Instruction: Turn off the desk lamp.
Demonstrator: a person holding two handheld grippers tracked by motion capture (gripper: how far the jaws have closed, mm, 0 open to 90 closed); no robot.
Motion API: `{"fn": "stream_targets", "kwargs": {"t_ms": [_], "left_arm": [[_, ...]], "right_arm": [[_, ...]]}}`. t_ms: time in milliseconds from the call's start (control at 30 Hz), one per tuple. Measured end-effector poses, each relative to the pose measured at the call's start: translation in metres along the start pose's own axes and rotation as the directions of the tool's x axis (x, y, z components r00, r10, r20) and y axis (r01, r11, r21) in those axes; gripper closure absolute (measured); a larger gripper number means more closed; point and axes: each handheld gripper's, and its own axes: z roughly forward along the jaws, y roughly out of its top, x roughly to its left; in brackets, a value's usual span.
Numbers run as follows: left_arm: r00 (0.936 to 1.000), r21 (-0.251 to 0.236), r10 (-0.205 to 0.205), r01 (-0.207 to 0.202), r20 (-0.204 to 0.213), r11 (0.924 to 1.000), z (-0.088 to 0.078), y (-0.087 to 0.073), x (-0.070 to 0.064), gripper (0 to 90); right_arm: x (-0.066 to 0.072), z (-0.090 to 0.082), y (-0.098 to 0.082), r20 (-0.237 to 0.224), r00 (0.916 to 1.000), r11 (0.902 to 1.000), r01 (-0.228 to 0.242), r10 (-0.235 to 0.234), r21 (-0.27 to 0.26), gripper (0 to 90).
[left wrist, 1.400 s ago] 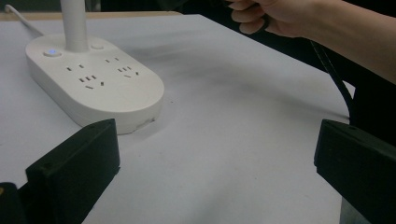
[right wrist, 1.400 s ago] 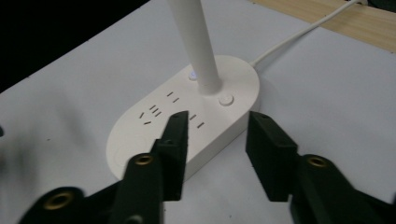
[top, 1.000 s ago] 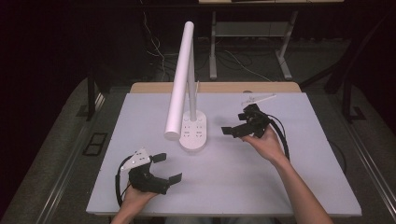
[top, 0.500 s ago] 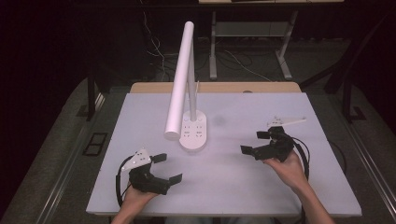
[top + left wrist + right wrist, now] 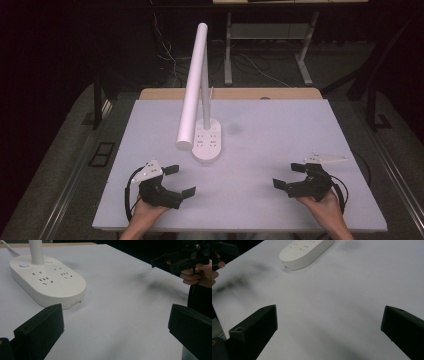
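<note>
Tongs in the right hand [image 5: 292, 180] have pulled back from the lamp base [image 5: 207, 143] to the bench's [image 5: 280, 135] near edge, jaws wide apart and empty. Left tongs [image 5: 179, 181] rest likewise, gaping, holding nothing. With the lamp standing untouched mid-bench, whatever was done there looks finished.

Smooth white plastic lamp base [image 5: 47, 287] (matt table [image 5: 280, 150])

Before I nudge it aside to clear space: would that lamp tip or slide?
The lamp looks top-heavy: its long tube head leans out past the base, so a high push might tip it. The wide oval base sits flat on the smooth table, so a low push probably slides it.
</note>
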Motion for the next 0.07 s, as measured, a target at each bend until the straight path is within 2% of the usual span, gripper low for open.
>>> {"fn": "stream_targets", "kwargs": {"t_ms": [67], "left_arm": [[1.0000, 0.002, 0.001, -0.001, -0.001, 1.0000, 0.0000, 0.0000, 0.0005, 0.0]], "right_arm": [[-0.0014, -0.0024, -0.0043, 0.012, 0.9999, 1.0000, 0.000, 0.000, -0.006, 0.6]]}}
